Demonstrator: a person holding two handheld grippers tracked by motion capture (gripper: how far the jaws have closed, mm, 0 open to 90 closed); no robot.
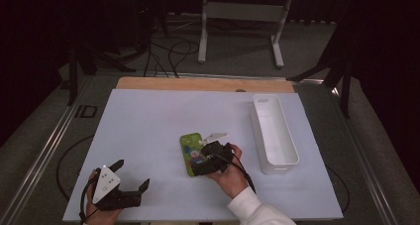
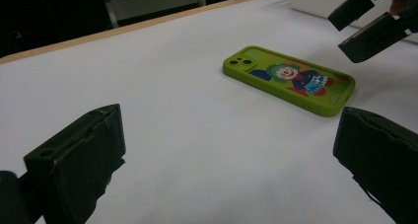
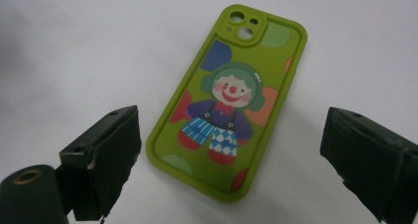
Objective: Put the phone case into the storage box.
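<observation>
Hovering with fingers spread, the right gripper (image 3: 231, 150) straddles the green phone case (image 3: 229, 100) mid-bench, its long axis running near-to-far between them; the left gripper (image 1: 130, 181), also spread, sits well apart.

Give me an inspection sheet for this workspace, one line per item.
Surface: white table top, wooden strip along the far edge.
Job's things: green phone case with a clown picture, lying flat, camera holes at its far end.
Clutter: long white tray at the right, nothing seen inside.
Grippers: right gripper open, poised over the phone case, jaws either side; left gripper open, at the near left corner.
Cables: black cable trailing from the right gripper; more on the floor.
Surroundings: dark room, white table frame behind.
</observation>
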